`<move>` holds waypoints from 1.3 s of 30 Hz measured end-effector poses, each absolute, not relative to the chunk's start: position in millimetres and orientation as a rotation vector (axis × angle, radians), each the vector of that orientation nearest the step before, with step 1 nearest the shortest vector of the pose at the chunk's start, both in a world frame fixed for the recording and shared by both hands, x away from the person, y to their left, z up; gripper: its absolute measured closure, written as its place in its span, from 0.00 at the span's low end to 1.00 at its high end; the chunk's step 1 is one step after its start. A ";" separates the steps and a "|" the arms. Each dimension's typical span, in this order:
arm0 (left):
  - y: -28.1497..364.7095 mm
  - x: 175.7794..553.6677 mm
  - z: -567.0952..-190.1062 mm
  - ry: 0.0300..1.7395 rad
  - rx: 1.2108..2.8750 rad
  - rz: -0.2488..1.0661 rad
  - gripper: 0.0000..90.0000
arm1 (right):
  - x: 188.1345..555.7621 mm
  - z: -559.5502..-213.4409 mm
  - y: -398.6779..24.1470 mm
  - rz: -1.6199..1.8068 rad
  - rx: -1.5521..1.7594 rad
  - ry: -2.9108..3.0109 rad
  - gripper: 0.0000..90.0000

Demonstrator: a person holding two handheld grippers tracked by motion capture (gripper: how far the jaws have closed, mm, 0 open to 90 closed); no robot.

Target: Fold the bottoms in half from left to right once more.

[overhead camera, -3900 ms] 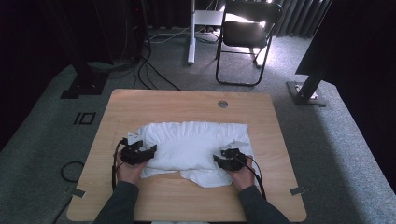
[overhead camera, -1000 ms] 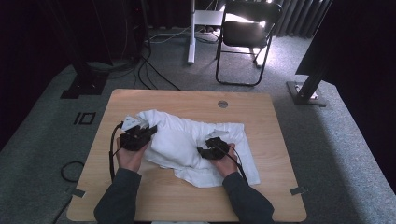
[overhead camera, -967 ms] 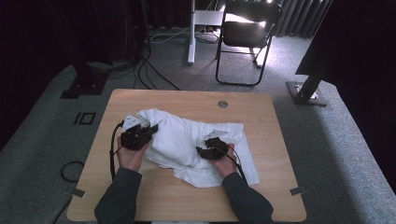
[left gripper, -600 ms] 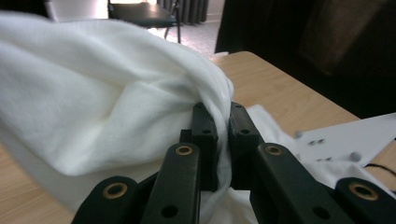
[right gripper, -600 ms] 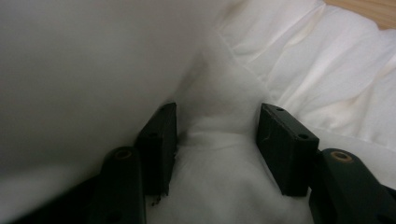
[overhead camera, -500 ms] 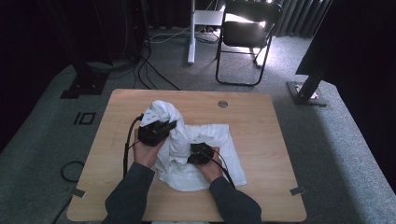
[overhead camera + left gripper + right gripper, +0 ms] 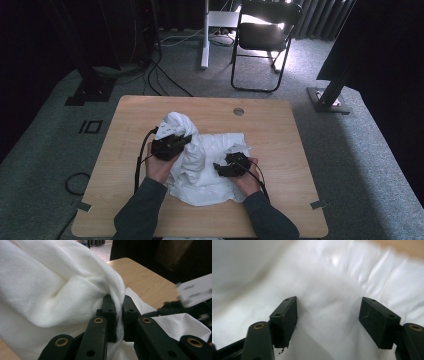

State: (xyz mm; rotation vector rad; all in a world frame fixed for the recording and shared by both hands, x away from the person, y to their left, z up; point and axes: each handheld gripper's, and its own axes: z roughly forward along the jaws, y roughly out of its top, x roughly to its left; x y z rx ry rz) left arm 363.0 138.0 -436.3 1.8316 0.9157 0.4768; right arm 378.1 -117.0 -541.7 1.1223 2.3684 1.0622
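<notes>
White cloth (image 7: 200, 160) handled on wooden surface (image 7: 280, 130).
Left gripper (image 7: 119, 305) fingers clenched on a cloth fold; right gripper (image 7: 328, 315) fingers just opened wide, released above the cloth.

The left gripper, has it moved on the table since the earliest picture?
Yes. The left gripper, shut on the white cloth, has gone from near the table's left edge toward the middle and nearer the round hole in the table.

Dark grey-green long sleeves (image 7: 142, 210) cover both forearms. Left tongs (image 7: 184, 141): boxy black body, black cable looping off its rear. Right tongs (image 7: 218, 168): black too. Close up, black jaw arms bear brass-ringed rivets and small screw holes.
</notes>
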 end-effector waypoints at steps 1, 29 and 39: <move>136.8 363.1 -435.8 0.909 1.838 0.476 0.94 | 379.8 -546.8 -115.4 1.060 1.138 2.381 0.33; 89.6 366.1 -470.5 0.834 1.977 0.388 0.94 | 386.6 -544.0 -162.6 1.066 1.245 2.357 0.38; 71.4 358.3 -479.9 0.784 2.015 0.339 0.94 | 388.1 -556.5 -140.6 1.019 1.110 2.367 0.52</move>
